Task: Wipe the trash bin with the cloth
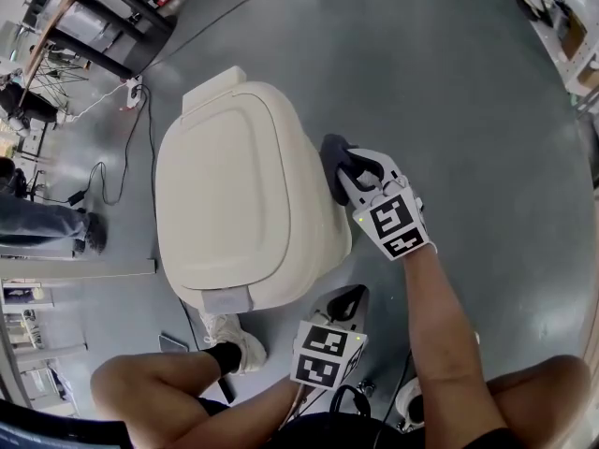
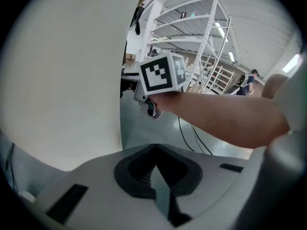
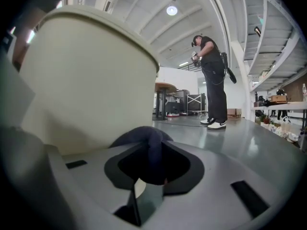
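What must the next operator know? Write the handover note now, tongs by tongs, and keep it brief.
Right tongs: shut on the dark cloth, which is held against the trash bin on its right side, just under the lid.
Left tongs: shut and empty, low beside the bin's near right corner.
Bin: upright on the floor, lid closed.
Done: the cloth is in the grasp and at the bin. How much has been wiped cannot be told.
Left: wipe the side walls and the lid.

Smooth matt plastic trash bin [image 1: 234,204], soft cloth [image 1: 335,162].
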`<state>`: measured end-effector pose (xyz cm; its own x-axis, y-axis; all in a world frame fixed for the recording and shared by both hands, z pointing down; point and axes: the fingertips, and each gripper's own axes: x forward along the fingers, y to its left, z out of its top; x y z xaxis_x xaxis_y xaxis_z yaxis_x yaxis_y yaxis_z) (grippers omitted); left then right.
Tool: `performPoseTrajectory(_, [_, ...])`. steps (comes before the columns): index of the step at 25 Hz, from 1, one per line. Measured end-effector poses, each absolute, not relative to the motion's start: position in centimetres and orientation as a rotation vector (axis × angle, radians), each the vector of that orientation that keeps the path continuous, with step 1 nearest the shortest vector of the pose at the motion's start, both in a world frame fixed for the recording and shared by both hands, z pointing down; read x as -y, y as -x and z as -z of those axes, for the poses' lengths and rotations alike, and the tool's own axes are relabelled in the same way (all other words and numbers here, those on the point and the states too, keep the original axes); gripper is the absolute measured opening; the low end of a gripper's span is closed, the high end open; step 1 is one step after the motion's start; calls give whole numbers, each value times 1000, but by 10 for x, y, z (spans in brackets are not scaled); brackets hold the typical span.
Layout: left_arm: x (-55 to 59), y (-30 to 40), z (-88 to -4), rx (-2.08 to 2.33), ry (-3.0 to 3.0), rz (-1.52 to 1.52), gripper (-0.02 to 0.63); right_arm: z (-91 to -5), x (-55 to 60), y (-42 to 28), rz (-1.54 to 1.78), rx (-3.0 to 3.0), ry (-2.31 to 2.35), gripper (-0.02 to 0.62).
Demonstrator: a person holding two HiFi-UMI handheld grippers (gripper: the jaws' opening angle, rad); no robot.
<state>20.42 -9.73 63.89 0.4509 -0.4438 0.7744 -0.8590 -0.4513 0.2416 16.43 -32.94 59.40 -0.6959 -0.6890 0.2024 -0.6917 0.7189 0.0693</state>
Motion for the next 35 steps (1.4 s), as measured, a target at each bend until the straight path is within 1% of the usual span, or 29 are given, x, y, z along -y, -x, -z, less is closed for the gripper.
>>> performPoseTrajectory(8, [98, -202, -641, 1094, -2070, -841, 0, -655, 336, -159, -127, 2615, -1078, 86])
performPoseTrajectory(13, [98, -203, -646, 1103, -2064, -846, 0, -682, 342, -160, -149, 2547, -1041, 86])
performPoseTrajectory(23, [98, -202, -648, 1097, -2038, -834, 0, -737, 344, -160, -306, 2455, -987, 87])
performPoseTrajectory(29, [100, -188, -646, 1114, -2048, -836, 0, -731, 346, -168, -352, 2469, -1075, 87])
performPoseTrajectory(35, [89, -190, -628, 1071, -2124, -824, 0, -687, 336, -197, -302, 2458, -1252, 87])
